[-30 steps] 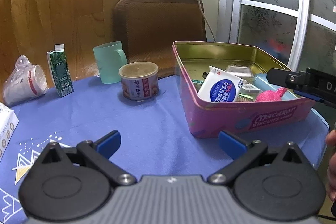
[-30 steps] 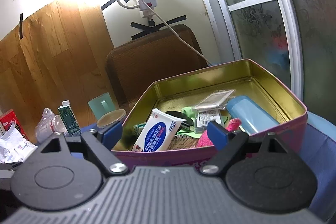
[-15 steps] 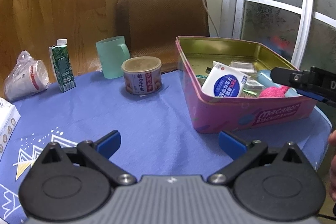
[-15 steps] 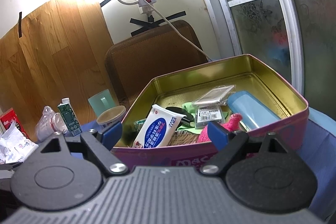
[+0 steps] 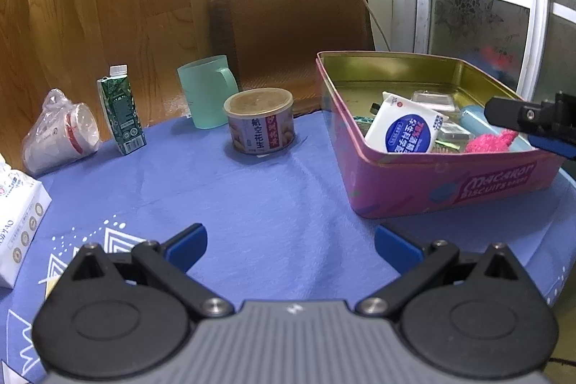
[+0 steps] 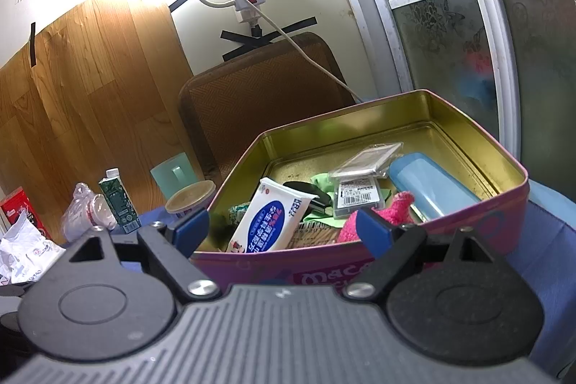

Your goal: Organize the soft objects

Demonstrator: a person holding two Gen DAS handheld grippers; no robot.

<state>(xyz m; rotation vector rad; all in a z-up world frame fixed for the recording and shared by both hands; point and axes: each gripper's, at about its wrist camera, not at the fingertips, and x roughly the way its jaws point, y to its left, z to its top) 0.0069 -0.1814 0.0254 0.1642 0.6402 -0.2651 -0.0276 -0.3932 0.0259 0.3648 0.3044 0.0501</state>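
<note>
A round table covered with a blue cloth [image 5: 273, 204] was seen, and on its right part a pink biscuit tin [image 5: 446, 182] with a golden inside was placed, without a lid. Inside the tin several things were lying together: a white tissue pack [image 6: 270, 218] with a blue label was leaned against the near left wall, a pink fluffy item [image 6: 378, 215] was lying near the front wall at the right of the pack, a light blue case [image 6: 432, 186] was placed along the right side, and a clear plastic box [image 6: 367, 161] was seen behind, with something green under it. The right gripper [image 6: 280, 225] was held just in front of the near wall of the tin, its jaws were spread wide and nothing was between them. The left gripper [image 5: 288, 240] was held over the bare cloth, left of the tin, also with the jaws wide apart and empty. On the far left part of the table a can [image 5: 261, 121], a green cup [image 5: 207, 92], a green carton [image 5: 120, 110] and a bag with paper cups [image 5: 61, 135] were standing apart from the tin. A brown chair back [image 5: 291, 27] was seen behind the table.
</note>
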